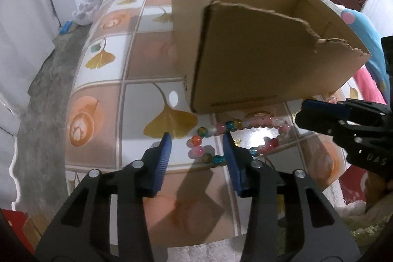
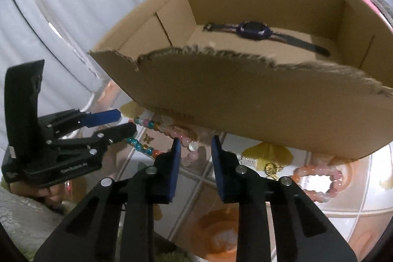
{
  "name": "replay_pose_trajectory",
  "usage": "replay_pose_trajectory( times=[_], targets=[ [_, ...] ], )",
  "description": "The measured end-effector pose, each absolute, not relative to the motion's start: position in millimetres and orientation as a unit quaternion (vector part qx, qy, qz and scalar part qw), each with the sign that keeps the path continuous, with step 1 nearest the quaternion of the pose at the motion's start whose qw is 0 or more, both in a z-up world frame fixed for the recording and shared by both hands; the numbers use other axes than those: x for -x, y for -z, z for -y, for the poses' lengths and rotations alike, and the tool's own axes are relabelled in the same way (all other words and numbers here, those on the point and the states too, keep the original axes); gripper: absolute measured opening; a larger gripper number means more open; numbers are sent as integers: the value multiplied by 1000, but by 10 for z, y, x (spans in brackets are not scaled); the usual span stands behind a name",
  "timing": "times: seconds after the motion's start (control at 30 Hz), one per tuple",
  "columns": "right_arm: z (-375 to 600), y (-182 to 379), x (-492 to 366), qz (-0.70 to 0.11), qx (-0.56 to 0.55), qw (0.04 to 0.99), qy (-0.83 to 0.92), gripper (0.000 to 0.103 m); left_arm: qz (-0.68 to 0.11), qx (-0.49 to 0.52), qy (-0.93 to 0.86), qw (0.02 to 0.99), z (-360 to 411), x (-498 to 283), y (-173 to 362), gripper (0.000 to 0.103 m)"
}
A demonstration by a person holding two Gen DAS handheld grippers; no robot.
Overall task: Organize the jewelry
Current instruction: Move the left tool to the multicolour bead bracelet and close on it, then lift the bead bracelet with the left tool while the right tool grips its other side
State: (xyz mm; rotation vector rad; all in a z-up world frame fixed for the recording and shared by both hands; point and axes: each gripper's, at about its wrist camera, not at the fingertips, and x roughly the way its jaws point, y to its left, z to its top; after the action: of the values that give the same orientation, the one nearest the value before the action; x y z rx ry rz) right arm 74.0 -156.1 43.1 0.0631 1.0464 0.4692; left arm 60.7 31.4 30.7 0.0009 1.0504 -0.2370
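An open cardboard box stands on the patterned table; a dark wristwatch lies inside it. In front of the box lie a multicoloured bead bracelet and a pink bead bracelet. My left gripper is open, its jaws on either side of the multicoloured beads; it shows in the right wrist view. My right gripper is open just above the pink beads; it shows in the left wrist view. An orange-pink bracelet, a gold charm and a small silver piece lie to the right.
The table has a tiled pattern of ginkgo leaves and coffee cups. The box's torn front wall rises close behind the jewelry. A small gold butterfly lies near the beads. Bedding and a pink cloth lie to the right.
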Motion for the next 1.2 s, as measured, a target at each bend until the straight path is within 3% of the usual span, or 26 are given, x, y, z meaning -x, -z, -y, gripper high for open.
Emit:
replay_pose_trajectory(
  times=[0.23,0.47,0.6,0.77,0.8,0.83,1.2],
  targets=[
    [1416,-349,-804,-511,-1,832,-215,20,-513,-12,114,851,-368,-718,-209,35],
    [1306,-297,-854,-521,16,827,-212,18,-512,-39,123,849,-276,-693,-208,17],
    [1248,-290,-873,-525,25,824,-212,18,-510,-58,128,849,-204,-674,-210,12],
    [1175,-250,-905,-526,30,823,-213,17,-501,-68,129,853,-175,-663,-210,9],
    [1166,-241,-914,-528,24,820,-219,10,-499,-70,130,854,-166,-650,-211,9],
    [1167,-240,-917,-528,19,820,-219,10,-497,-70,131,855,-156,-642,-214,9],
    [1174,-439,-748,-491,27,843,-216,10,-453,-82,141,876,-85,-430,-443,9]
  ],
)
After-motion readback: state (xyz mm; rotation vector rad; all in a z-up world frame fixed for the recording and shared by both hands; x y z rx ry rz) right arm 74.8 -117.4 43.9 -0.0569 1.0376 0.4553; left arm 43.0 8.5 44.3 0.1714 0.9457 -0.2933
